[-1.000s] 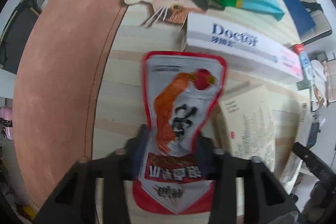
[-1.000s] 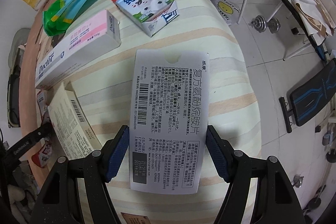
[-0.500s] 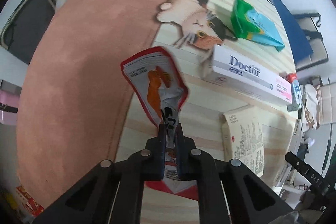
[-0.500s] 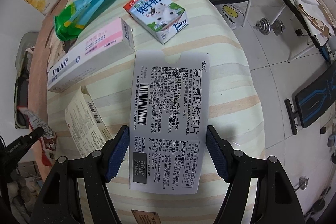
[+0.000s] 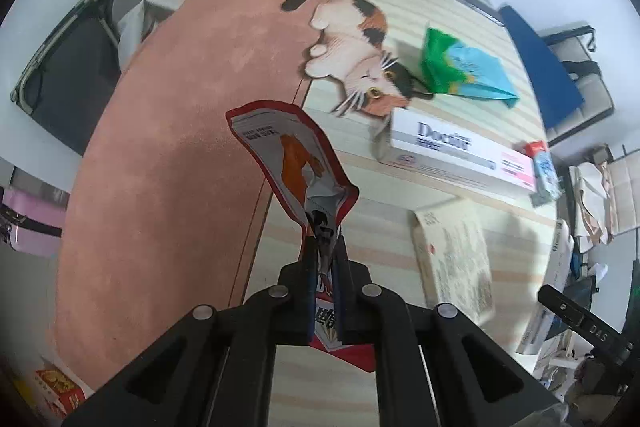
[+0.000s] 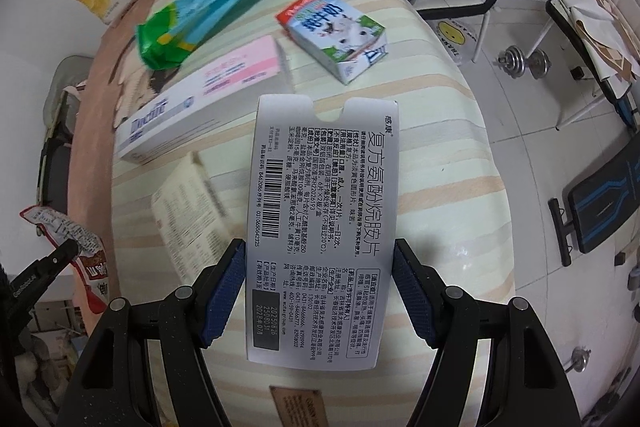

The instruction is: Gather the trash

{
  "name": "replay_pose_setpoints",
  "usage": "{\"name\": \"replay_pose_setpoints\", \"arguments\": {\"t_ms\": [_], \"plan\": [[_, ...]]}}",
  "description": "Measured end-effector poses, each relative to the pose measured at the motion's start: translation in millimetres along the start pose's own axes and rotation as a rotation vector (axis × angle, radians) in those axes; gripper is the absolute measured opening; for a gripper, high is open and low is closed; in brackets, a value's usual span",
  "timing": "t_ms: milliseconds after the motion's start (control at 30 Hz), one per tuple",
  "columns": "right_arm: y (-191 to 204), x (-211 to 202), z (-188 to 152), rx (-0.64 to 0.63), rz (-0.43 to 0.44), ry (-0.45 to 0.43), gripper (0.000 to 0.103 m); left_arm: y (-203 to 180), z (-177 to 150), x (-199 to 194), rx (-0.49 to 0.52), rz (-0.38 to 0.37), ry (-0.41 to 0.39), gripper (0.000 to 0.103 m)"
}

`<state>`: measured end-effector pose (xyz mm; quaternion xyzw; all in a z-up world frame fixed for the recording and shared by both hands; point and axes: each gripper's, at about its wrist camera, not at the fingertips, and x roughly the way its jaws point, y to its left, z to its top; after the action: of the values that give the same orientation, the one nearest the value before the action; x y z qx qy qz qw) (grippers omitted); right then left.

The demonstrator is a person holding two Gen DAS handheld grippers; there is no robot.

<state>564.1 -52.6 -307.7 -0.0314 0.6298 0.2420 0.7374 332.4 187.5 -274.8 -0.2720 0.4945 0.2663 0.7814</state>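
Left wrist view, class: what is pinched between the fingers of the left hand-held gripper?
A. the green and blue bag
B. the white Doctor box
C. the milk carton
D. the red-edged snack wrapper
D: the left hand-held gripper is shut on the red-edged snack wrapper, lifted off the table, while the other three items lie on the striped cloth.

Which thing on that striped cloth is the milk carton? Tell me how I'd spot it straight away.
Start at the striped cloth covering the table, and find the long white and pink Doctor box lying across it. Just to its right, apart from it, lies the milk carton. It is the only small box with a red top edge, blue lettering and black-and-white cows.
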Motion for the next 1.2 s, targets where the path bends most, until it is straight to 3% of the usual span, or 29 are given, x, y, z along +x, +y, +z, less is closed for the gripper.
{"name": "replay_pose_setpoints", "arguments": {"t_ms": [267,467,600,700,767,900,1033,1100,1200], "plan": [[20.6,-48.8,-59.6,-0.022,0.039,-0.071,0.074,-3.8,-55.8,-61.4,0.087,-0.07,-0.047,0.002],[33.1,-92.6,-152.2,-0.01,0.044,-0.132,0.074,9.5,-130.8,-105.0,0.194,-0.156,-0.054,0.0],[35.6,-104.4,-226.7,0.012,0.003,-0.163,0.074,26.1,-172.7,-103.9,0.246,-0.201,-0.015,0.0],[27.7,-97.4,-268.5,0.092,0.015,-0.135,0.074,49.3,-192.8,-86.5,0.182,-0.25,0.065,0.002],[25.9,-93.0,-285.2,0.111,-0.005,-0.127,0.074,59.6,-197.9,-73.2,0.155,-0.224,0.097,0.003],[25.4,-89.3,-295.7,0.112,-0.049,-0.125,0.074,86.6,-190.7,-34.2,0.06,-0.116,0.146,0.003],[27.6,-86.6,-275.7,0.068,-0.094,-0.139,0.074,99.4,-180.8,-0.5,0.013,-0.042,0.199,0.004],[26.9,-82.8,-262.3,0.057,-0.096,-0.134,0.074,102.1,-179.2,11.2,-0.015,-0.043,0.221,0.007],[26.4,-71.8,-235.5,0.041,-0.089,-0.117,0.074,108.4,-176.5,8.7,-0.113,-0.12,0.197,0.029]]}}
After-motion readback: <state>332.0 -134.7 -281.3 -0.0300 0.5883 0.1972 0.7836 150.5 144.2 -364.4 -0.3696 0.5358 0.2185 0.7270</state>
